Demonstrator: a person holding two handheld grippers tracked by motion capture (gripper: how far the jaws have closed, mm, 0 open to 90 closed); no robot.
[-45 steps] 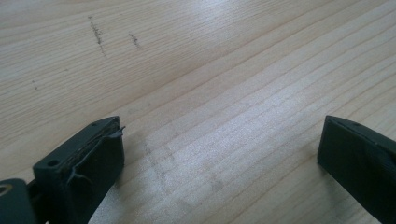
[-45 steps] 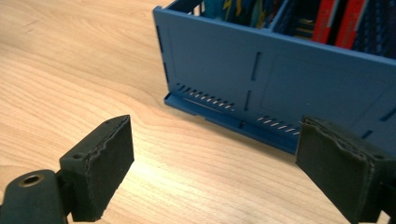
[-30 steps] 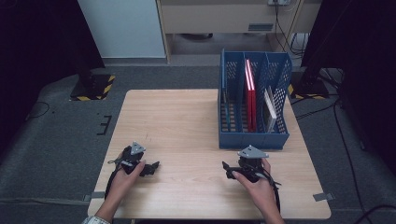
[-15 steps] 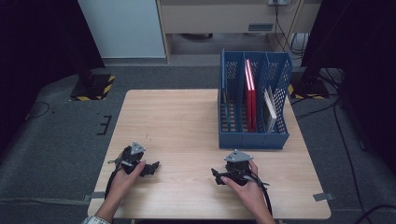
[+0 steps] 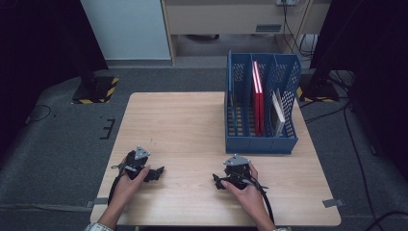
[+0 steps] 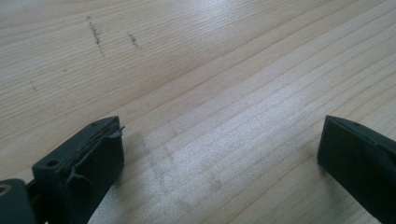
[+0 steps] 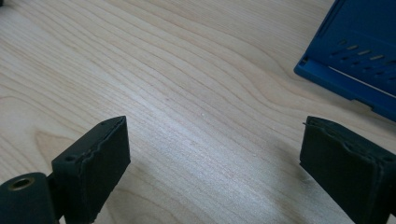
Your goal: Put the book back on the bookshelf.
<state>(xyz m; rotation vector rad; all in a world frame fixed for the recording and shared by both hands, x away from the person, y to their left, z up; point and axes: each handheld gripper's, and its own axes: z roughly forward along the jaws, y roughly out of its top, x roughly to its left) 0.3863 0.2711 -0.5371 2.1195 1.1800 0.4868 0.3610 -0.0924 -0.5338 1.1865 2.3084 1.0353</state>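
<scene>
My left gripper [image 5: 156, 172] rests on the wooden table [image 5: 183, 125] near its front left, held by a hand. In the left gripper view its jaws stand wide apart over bare wood, so the left gripper [image 6: 219, 149] is open and holds nothing. My right gripper [image 5: 220, 181] lies near the front middle, just below the blue file rack [image 5: 262, 139]. Its jaws are likewise spread over bare wood, and the right gripper [image 7: 212, 154] is open and holds nothing. A corner of the blue rack [image 7: 355, 56] shows at the upper right.
The blue rack holds a red folder [image 5: 259, 98] upright in a middle slot and a pale grey one [image 5: 278, 113] leaning in the right slot. Dark stands [image 5: 94, 89] flank the table on the grey floor. A white cabinet [image 5: 125, 29] stands behind.
My right gripper has slid left along the front of the table, away from the rack's right end. The left gripper has stayed in place.
</scene>
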